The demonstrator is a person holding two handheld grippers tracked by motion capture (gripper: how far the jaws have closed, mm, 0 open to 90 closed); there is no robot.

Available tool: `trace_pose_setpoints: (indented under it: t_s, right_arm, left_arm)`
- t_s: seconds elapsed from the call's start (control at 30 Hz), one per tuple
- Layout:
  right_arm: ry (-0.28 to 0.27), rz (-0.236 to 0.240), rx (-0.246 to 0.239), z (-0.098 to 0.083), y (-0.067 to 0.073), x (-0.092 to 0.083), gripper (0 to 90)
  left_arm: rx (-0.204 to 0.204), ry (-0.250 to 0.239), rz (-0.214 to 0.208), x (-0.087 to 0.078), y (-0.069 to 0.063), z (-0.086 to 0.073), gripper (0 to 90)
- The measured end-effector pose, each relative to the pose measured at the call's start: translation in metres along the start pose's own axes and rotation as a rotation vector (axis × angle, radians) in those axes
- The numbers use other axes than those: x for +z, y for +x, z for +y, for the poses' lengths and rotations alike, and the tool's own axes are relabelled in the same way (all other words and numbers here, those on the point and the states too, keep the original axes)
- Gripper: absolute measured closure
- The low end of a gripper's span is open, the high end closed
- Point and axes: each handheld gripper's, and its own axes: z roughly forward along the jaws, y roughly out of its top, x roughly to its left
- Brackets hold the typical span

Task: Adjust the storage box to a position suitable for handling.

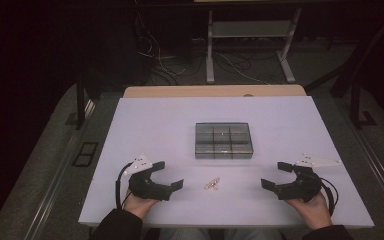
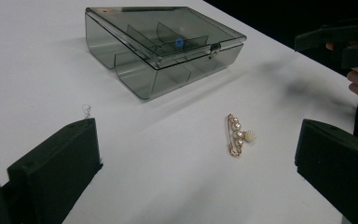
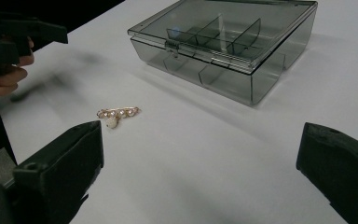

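Observation:
A gold pin with small pearls (image 1: 212,183) lies flat on the white table (image 1: 145,125), between my two grippers and near the front edge. The pin (image 2: 238,135) (image 3: 117,114) is loose, touched by nothing. Behind it stands a smoky clear plastic box (image 1: 224,140) with its lid down and dividers inside; the box (image 2: 163,44) (image 3: 228,44) has a small clasp at its front. My left gripper (image 1: 169,174) rests at the front left, open and empty. At the front right, my right gripper (image 1: 273,174) is open too, nothing between its jaws.
A tiny bit of silver wire (image 2: 86,110) lies on the table near the left jaw in the left gripper view. Beyond the table's far edge are a wooden board (image 1: 215,91), metal frame legs (image 1: 210,50) and loose cables on the floor.

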Motion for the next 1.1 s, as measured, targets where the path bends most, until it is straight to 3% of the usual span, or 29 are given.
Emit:
trace_pose_setpoints:
  t_s: [0.93,1.1]
  right_arm:
    - [0.08,0.02,-0.001,0.004,0.001,0.003,0.5]
    - [0.106,0.024,-0.029,0.011,0.003,0.006,0.5]
  left_arm:
    - [-0.012,-0.011,-0.005,0.0,-0.001,-0.003,0.0]
    - [-0.018,-0.016,-0.003,-0.001,-0.001,-0.003,0.0]
